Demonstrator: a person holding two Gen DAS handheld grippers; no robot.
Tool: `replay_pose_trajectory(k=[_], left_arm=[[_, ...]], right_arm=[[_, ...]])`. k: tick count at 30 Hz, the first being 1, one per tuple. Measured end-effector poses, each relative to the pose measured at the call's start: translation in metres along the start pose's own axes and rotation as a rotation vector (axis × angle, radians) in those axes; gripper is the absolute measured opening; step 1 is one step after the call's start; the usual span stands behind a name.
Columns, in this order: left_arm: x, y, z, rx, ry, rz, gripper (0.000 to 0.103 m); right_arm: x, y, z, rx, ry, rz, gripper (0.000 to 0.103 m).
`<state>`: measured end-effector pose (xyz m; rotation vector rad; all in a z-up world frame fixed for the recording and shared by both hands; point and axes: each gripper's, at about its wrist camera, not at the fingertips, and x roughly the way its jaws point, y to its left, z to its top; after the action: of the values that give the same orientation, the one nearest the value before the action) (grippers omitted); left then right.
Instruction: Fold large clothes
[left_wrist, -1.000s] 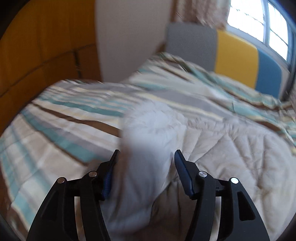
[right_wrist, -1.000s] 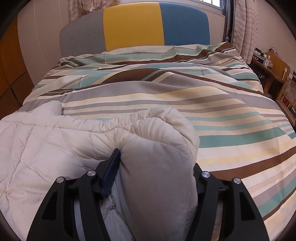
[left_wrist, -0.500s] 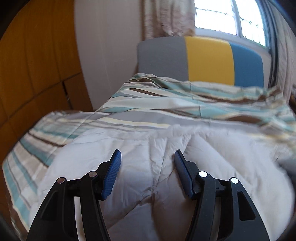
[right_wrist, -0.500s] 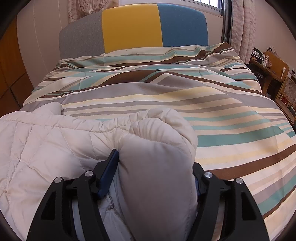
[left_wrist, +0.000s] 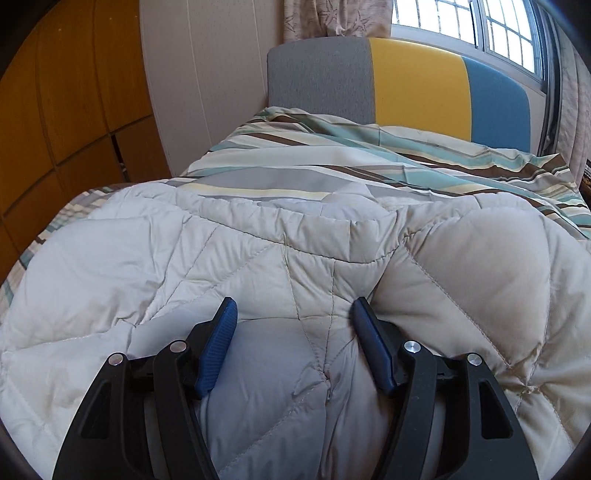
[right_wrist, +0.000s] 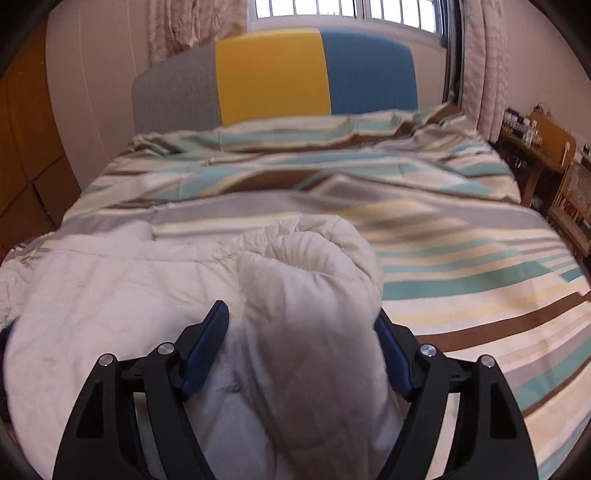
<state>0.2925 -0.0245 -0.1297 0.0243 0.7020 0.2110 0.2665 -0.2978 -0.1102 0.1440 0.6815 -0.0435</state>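
A large cream quilted down coat (left_wrist: 258, 266) lies on the striped bed, spread across the near left part. My left gripper (left_wrist: 293, 314) has its blue pads either side of a thick bunch of the coat, with pale grey lining showing between them. In the right wrist view the coat (right_wrist: 110, 280) lies to the left, and my right gripper (right_wrist: 301, 317) is clamped on a thick rolled fold of it (right_wrist: 314, 295), which bulges up between the pads and hides the right fingertip.
The striped duvet (right_wrist: 461, 266) covers the bed to the right and beyond. A grey, yellow and blue headboard (right_wrist: 273, 74) stands at the far end under a window. Wooden cupboards (left_wrist: 74, 110) are on the left, and a wooden side table (right_wrist: 535, 147) at the right.
My left gripper has swung right across the bed to face the headboard, and the coat now lies flatter before it. My right gripper lifted and moved slightly, still holding the fold.
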Motion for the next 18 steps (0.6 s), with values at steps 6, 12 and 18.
replay_pose_trajectory(k=[6, 12, 18], left_arm=[[-0.004, 0.001, -0.002, -0.008, -0.005, -0.001, 0.065], [-0.005, 0.005, -0.002, -0.023, -0.006, -0.015, 0.065], [-0.004, 0.004, -0.001, -0.014, -0.004, -0.005, 0.065]], right_arm=[[-0.048, 0.061, 0.004, 0.014, -0.128, 0.096, 0.075], [-0.072, 0.064, 0.003, 0.118, -0.257, -0.009, 0.07], [-0.094, 0.092, 0.009, -0.056, -0.368, 0.044, 0.068]])
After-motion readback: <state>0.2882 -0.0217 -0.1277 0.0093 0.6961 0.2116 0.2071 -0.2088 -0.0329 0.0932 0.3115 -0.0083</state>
